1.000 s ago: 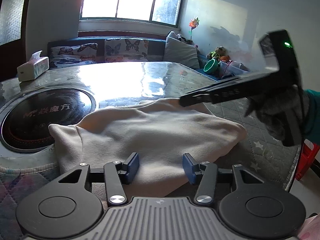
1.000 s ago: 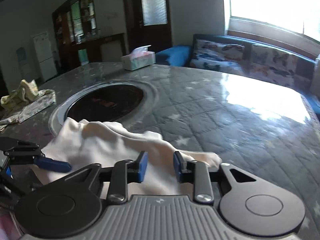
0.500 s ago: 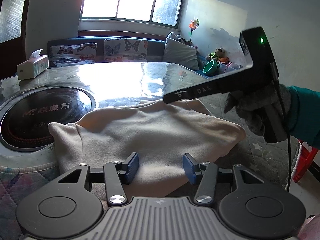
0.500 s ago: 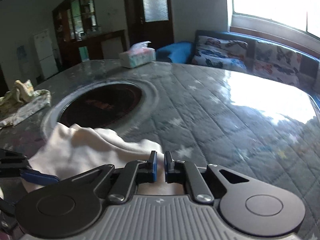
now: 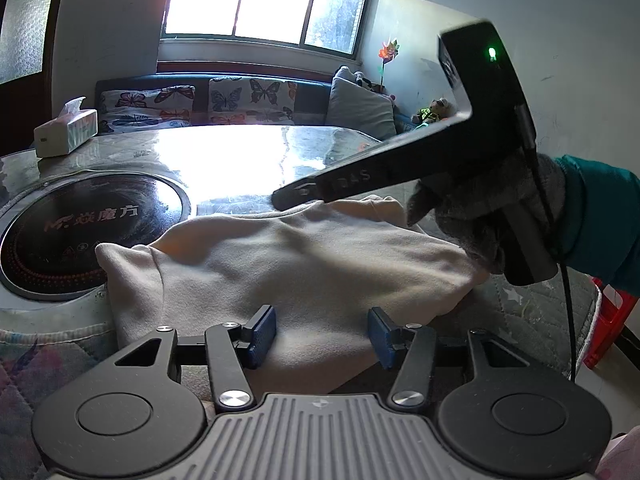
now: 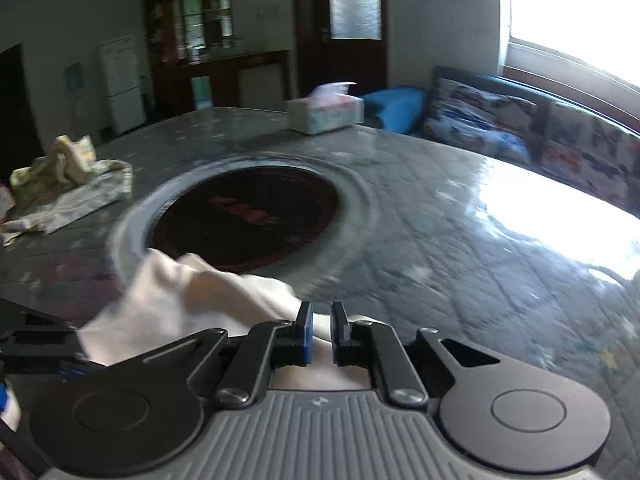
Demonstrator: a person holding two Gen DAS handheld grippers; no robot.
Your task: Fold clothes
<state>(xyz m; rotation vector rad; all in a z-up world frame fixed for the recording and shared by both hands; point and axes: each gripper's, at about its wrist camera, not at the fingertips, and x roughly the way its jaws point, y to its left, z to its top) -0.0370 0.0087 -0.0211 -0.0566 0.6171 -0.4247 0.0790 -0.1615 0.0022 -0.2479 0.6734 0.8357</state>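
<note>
Both grippers differ: right gripper point(image 6: 319, 333) has just clamped the cloth point(image 5: 304, 264) edge, ready to fold; left gripper point(image 5: 322, 334) stays open.

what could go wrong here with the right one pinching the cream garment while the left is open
The right gripper pinches only a far corner of the cream garment, so cloth may slip out when lifted.

The left gripper has its jaws open with nothing pinned, so a pull could drag the whole garment.

One corner overlaps the round cooktop, so it may be dragged further onto it.
</note>
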